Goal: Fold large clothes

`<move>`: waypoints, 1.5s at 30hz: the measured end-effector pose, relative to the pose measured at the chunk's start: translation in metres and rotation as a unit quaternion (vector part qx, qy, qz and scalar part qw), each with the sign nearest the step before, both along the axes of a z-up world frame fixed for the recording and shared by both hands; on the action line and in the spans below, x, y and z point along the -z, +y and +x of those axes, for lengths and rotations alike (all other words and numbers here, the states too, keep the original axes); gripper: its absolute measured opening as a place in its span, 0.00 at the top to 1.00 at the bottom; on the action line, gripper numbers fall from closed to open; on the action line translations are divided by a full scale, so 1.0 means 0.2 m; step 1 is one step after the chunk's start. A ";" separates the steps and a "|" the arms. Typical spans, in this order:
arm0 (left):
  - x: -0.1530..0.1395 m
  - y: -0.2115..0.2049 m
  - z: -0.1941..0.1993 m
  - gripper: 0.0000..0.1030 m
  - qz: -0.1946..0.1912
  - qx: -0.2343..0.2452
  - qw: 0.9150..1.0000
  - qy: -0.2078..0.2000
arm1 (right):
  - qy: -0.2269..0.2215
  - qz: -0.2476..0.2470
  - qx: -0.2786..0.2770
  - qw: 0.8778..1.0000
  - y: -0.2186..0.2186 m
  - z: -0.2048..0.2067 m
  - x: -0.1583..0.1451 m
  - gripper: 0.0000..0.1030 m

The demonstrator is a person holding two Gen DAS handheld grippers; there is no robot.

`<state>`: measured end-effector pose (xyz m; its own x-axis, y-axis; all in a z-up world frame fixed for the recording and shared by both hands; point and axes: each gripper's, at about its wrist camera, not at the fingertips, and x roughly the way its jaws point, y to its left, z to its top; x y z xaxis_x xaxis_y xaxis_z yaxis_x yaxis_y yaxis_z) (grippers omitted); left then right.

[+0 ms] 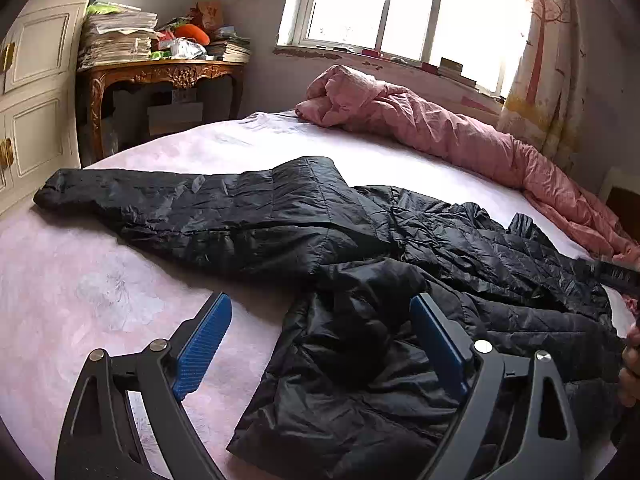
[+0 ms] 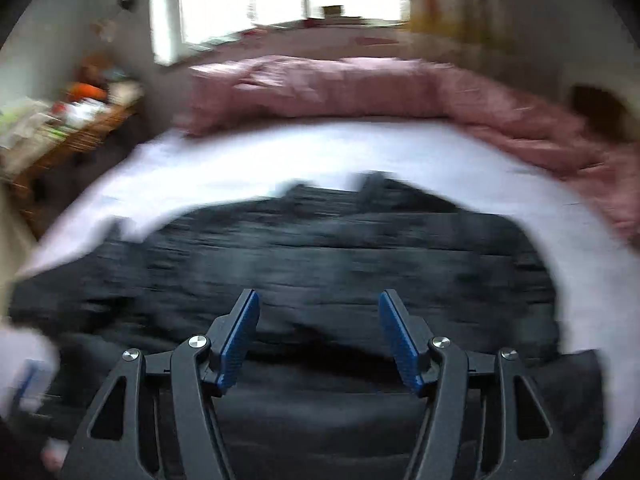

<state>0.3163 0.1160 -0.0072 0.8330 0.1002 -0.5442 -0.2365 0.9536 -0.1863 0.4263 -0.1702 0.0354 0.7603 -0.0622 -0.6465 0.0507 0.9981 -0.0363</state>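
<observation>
A black quilted down jacket (image 1: 360, 264) lies crumpled on the pale pink bed sheet (image 1: 80, 280), one sleeve stretched out to the left. My left gripper (image 1: 320, 308) is open and empty, its right finger over a fold of the jacket, its left finger over bare sheet. In the right wrist view the image is motion-blurred. The jacket (image 2: 320, 248) fills the lower middle. My right gripper (image 2: 318, 300) is open and empty above it. The other gripper's dark tip (image 1: 618, 274) shows at the right edge of the left wrist view.
A rolled pink duvet (image 1: 440, 132) lies along the far side of the bed under the window (image 1: 400, 4). A carved wooden table (image 1: 160, 76) piled with papers stands at the back left, beside white cabinet doors (image 1: 28, 92).
</observation>
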 end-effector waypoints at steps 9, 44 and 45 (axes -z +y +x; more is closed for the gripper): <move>0.03 -0.03 0.03 0.13 0.012 0.004 1.000 0.011 | 0.134 0.152 -0.058 0.978 -0.23 0.25 0.29 0.71; -0.28 0.17 -0.08 0.00 0.014 0.119 0.992 -0.032 | -0.015 0.076 -0.021 0.997 -0.34 -0.21 -0.10 0.28; -0.26 0.22 -0.05 0.00 0.000 0.109 0.994 -0.025 | -0.016 0.065 -0.015 0.998 -0.33 -0.21 -0.10 0.28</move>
